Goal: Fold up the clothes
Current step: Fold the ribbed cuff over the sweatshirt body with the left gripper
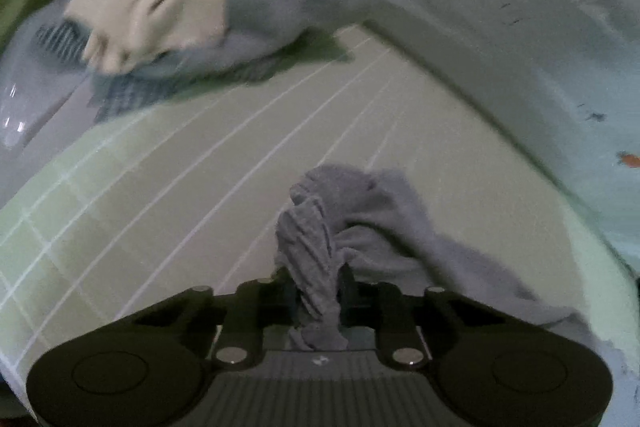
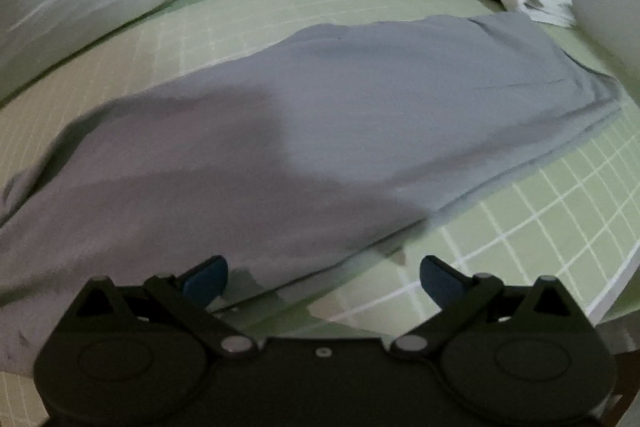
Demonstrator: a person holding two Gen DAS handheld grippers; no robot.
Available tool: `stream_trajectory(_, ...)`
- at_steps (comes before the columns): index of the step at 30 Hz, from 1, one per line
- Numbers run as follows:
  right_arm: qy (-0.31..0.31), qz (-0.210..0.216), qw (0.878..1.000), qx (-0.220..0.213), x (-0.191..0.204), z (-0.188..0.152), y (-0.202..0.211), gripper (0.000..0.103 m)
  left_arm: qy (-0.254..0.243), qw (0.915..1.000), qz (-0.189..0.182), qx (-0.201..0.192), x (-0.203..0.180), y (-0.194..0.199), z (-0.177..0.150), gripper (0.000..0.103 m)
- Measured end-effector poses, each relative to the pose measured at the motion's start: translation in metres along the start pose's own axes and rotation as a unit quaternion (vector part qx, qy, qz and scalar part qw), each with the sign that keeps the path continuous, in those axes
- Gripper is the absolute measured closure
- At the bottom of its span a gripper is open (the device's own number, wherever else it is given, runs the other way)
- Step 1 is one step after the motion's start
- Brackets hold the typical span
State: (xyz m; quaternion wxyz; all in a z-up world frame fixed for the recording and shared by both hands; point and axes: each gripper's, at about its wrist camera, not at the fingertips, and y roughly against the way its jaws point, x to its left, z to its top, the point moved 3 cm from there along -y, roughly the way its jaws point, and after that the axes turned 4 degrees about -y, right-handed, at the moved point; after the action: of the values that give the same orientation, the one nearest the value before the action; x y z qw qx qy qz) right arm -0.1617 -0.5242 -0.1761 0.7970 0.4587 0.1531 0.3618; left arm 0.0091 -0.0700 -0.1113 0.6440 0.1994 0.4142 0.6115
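The left gripper [image 1: 320,303] is clamped on a bunched fold of the grey garment [image 1: 360,227] low in the centre of its frame, while the right gripper [image 2: 324,279] stands with jaws wide apart and holds nothing, just off the near edge of the same garment, which lies spread across the middle of the green checked sheet [image 2: 540,211]. With only that thin twist pinched, the cloth could slip out or drag askew. A pull might also wrinkle the flat part, or sweep it towards the pile of clothes [image 1: 160,7] at upper left.

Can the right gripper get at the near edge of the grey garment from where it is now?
Probably yes. The right gripper is open, and the grey garment lies flat on the green checked sheet with its near edge just ahead of the fingers. Nothing sits between them.
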Motion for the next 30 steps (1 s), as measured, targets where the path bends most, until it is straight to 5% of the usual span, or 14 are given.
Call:
stream_trajectory(8,-0.018,0.008,0.999,-0.029,-0.056,0.038,0.002,0.000,-0.044,0.9939,-0.085,-0.056,-0.102,0.041,0.001,0.090)
stream_trajectory(14,-0.027,0.013,0.999,-0.032,-0.110,0.054,-0.005,0.000,-0.155,0.9766,-0.148,-0.012,-0.221,0.041,-0.069,0.090)
stream_trajectory(19,-0.007,0.007,0.999,-0.032,-0.157,0.066,-0.012,0.000,-0.208,0.9678,-0.104,0.096,-0.270,-0.002,-0.146,0.081)
stream_trajectory(21,-0.007,0.002,0.999,-0.035,-0.177,0.072,-0.013,0.000,-0.202,0.9686,-0.079,0.122,-0.275,-0.011,-0.163,0.068)
stream_trajectory(26,-0.036,-0.006,0.999,-0.038,-0.226,0.092,-0.023,0.000,-0.146,0.9801,-0.080,0.108,-0.279,0.000,-0.164,0.040)
stream_trajectory(30,-0.054,-0.007,0.998,-0.037,-0.252,0.106,-0.035,0.000,-0.142,0.9824,-0.076,0.093,-0.289,0.019,-0.172,0.034)
